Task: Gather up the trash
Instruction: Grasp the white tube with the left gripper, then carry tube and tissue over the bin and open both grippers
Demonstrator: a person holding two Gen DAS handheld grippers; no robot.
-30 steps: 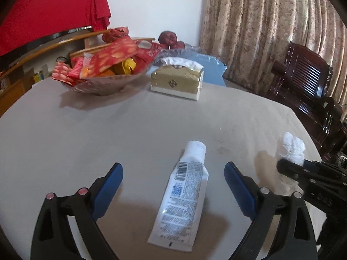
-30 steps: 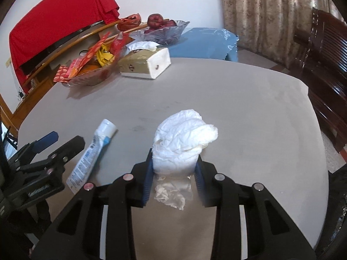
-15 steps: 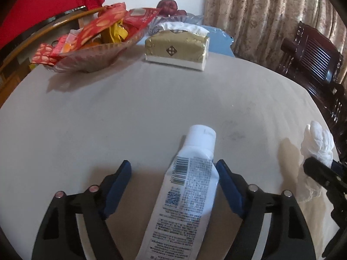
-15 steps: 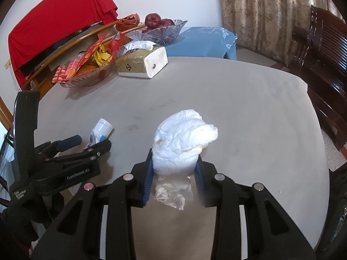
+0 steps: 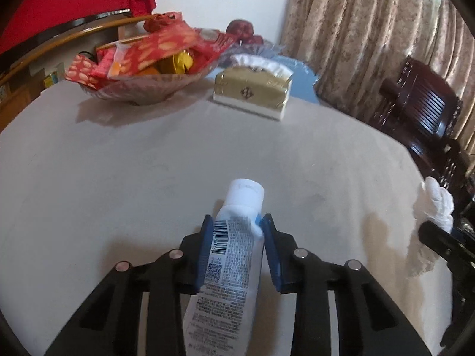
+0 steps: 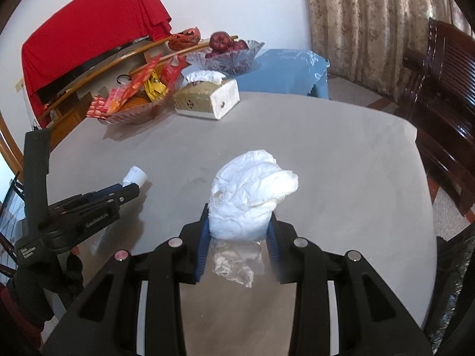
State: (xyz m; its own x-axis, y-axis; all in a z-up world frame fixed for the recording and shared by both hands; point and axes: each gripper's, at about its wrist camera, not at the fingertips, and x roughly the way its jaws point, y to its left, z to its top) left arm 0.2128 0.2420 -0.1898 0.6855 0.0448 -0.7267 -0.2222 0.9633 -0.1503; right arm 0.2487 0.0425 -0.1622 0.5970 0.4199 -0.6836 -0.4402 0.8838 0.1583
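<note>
My left gripper (image 5: 236, 222) is shut on a white squeeze tube (image 5: 230, 255) with a barcode and a white cap pointing away; the tube is held just above the grey table (image 5: 118, 178). My right gripper (image 6: 239, 219) is shut on a crumpled white tissue wad (image 6: 252, 187), with a scrap of tissue hanging below the jaws. The tissue also shows at the right edge of the left wrist view (image 5: 435, 204). The left gripper and the tube's cap (image 6: 135, 176) show at the left of the right wrist view.
A glass bowl of red snack packets (image 5: 139, 68) and a gold tissue box (image 5: 252, 93) stand at the table's far side. A glass fruit bowl (image 6: 227, 53) sits behind on a blue-covered stand. Dark wooden chairs (image 5: 424, 112) stand to the right.
My left gripper has moved forward over the tube and closed on it, lifting it slightly. My right gripper keeps holding the tissue wad, unmoved.
</note>
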